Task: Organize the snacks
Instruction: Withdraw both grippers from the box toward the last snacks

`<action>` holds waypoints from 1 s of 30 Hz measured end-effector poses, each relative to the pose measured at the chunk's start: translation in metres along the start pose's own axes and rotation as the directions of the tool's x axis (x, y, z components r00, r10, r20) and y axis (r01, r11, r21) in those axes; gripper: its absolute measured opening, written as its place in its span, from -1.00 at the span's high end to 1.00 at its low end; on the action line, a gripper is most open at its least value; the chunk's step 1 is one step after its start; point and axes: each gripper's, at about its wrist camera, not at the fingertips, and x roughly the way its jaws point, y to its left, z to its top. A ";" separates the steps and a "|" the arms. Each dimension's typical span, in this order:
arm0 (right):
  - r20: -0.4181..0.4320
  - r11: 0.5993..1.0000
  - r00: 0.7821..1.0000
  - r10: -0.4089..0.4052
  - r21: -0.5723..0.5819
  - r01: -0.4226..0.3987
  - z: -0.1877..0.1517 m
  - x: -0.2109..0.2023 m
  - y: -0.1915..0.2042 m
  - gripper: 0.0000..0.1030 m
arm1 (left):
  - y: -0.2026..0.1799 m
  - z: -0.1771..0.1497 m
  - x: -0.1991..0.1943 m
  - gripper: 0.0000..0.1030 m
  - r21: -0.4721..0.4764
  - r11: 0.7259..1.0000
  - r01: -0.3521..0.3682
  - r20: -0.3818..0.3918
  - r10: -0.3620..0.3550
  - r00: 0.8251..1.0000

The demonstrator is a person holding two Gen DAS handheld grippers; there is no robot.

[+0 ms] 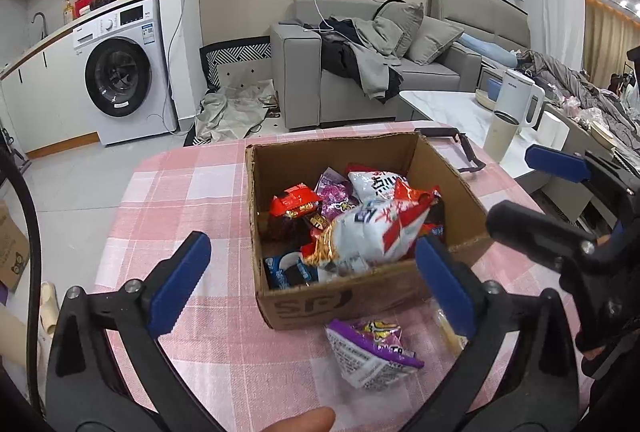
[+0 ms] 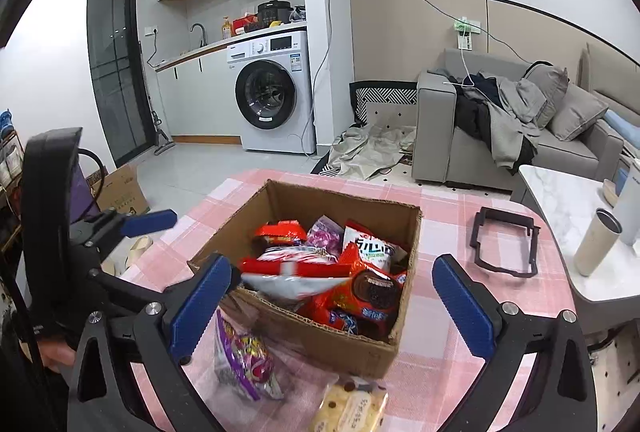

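Both my grippers wide apart, nothing between the pads: left gripper, right gripper. Both hang over the near edge of the box, pointing down at it.

Box is open-top brown cardboard, "SF" printed on the near wall. Inside: a loose pile of snack packs, count unclear since they overlap. I can pick out red packs, a pink-purple one, white packs with blue Korean-style lettering I can't read, and a blue cookie pack at the near left corner.

Outside the box, on the table just in front of it: 1 purple bag, lying flat, and 1 yellow cracker pack, print too small to read.

Table has a pink-white checked cloth. 1 black frame lies on it right of the box, apart from it.

Room: 1 white front-load washer under a counter, grey sofa with clothes heaped on it, white marble side table with 1 tumbler. Tiled floor.
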 end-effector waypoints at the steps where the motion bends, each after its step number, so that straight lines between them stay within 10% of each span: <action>1: -0.002 1.000 1.000 -0.005 -0.001 0.005 -0.001 -0.002 0.000 -0.99 | 0.000 -0.003 -0.004 -0.98 0.003 1.000 -0.002 0.000 0.002 1.000; 30: -0.055 0.998 0.997 -0.046 0.028 0.047 -0.046 -0.025 0.008 -0.99 | 0.006 -0.063 -0.038 -0.98 -0.014 1.000 -0.028 -0.082 0.027 0.996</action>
